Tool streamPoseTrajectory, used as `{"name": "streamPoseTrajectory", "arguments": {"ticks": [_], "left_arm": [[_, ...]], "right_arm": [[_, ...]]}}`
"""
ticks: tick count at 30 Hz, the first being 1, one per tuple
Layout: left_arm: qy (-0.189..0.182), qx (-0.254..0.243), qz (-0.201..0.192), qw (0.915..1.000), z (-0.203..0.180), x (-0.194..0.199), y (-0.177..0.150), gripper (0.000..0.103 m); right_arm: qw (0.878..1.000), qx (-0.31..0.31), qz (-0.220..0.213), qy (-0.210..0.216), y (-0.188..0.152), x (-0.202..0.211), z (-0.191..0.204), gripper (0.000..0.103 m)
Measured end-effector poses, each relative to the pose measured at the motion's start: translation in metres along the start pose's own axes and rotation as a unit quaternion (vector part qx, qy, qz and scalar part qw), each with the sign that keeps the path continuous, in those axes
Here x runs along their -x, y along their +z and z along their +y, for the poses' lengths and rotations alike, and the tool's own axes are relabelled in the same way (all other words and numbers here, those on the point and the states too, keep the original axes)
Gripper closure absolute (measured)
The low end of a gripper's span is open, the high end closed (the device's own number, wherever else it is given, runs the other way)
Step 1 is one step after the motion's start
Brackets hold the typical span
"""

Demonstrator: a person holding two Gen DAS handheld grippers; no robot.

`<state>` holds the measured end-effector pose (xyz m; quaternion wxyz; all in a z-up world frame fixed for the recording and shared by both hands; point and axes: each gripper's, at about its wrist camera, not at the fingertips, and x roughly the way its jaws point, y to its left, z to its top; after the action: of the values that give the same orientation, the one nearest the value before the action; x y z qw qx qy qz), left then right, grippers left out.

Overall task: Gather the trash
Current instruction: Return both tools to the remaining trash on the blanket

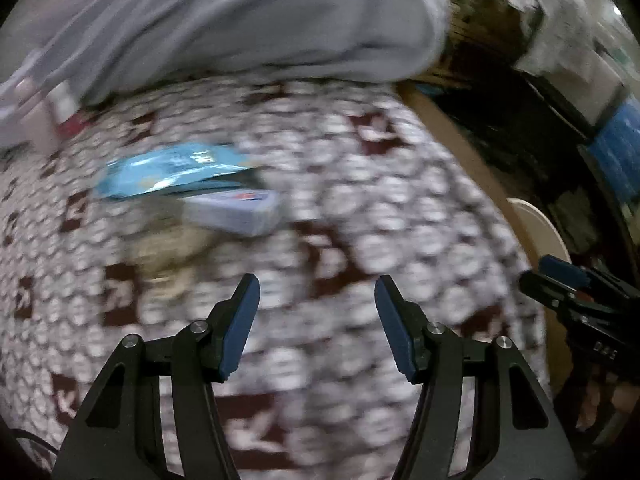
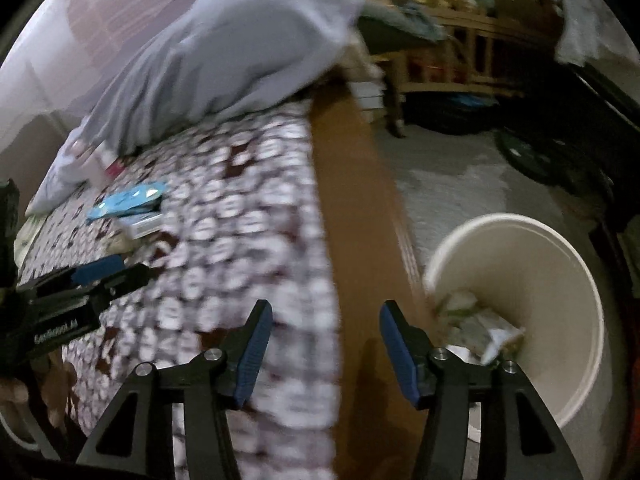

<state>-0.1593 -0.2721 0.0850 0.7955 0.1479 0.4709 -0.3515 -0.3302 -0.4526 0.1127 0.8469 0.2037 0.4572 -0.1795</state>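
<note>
Bed (image 1: 360, 208) with a maroon-and-white patterned cover serves as the landmark. Blue wrapper (image 1: 172, 170) lies flat on the cover toward the head end, and a pale box (image 1: 236, 210) touches its near edge. Grey pillow (image 1: 240, 20) sits at the head of the bed, beyond both items. Both views are motion-blurred.

Left gripper (image 1: 318, 316) hangs over the middle of the bed, jaws about half open, nothing between them. Right gripper (image 2: 326, 344) is over the bed's brown side edge (image 2: 352, 184), jaws parted to a similar width, nothing held.

White bin (image 2: 560, 280) stands on the floor just beside that edge, with crumpled paper scraps (image 2: 480, 328) in its bottom. Wrapper and box are well apart from the bin.
</note>
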Motion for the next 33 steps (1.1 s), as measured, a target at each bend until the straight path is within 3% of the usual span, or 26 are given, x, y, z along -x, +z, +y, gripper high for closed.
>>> {"name": "streamPoseTrajectory", "arguments": {"ticks": [4, 9, 12, 18, 19, 21, 22, 25, 29, 33], "left_arm": [[0.027, 0.049, -0.017, 0.9983, 0.053, 0.007, -0.002, 0.044], [0.054, 0.076, -0.019, 0.9955, 0.096, 0.000, 0.003, 0.044], [0.050, 0.073, -0.028, 0.9957, 0.105, -0.004, 0.007, 0.042], [0.048, 0.042, -0.010, 0.9979, 0.102, -0.036, 0.018, 0.039], [0.047, 0.041, -0.007, 0.9980, 0.103, -0.038, 0.017, 0.040], [0.032, 0.046, -0.003, 0.9984, 0.107, -0.040, 0.015, 0.070], [0.021, 0.049, 0.008, 0.9985, 0.109, -0.040, 0.014, 0.079], [0.018, 0.048, 0.007, 0.9987, 0.118, -0.029, 0.009, 0.081], [0.046, 0.049, 0.001, 0.9977, 0.139, -0.010, 0.003, 0.081], [0.055, 0.064, 0.004, 0.9964, 0.163, 0.003, -0.007, 0.081]], "right_arm": [[0.999, 0.028, 0.006, 0.019, 0.006, -0.012, 0.030, 0.047], [0.998, 0.056, 0.011, 0.032, 0.016, -0.026, 0.058, 0.044], [0.997, 0.068, 0.016, 0.045, 0.024, -0.034, 0.074, 0.044], [0.993, 0.099, 0.016, 0.060, 0.042, -0.047, 0.104, 0.044], [0.993, 0.103, 0.015, 0.063, 0.044, -0.048, 0.108, 0.044], [0.991, 0.114, 0.017, 0.070, 0.050, -0.054, 0.118, 0.043], [0.990, 0.120, 0.018, 0.077, 0.053, -0.058, 0.124, 0.043], [0.985, 0.137, 0.024, 0.104, 0.060, -0.069, 0.142, 0.043], [0.974, 0.178, 0.047, 0.132, 0.071, -0.098, 0.175, 0.041], [0.964, 0.218, 0.080, 0.129, 0.075, -0.129, 0.201, 0.041]]}}
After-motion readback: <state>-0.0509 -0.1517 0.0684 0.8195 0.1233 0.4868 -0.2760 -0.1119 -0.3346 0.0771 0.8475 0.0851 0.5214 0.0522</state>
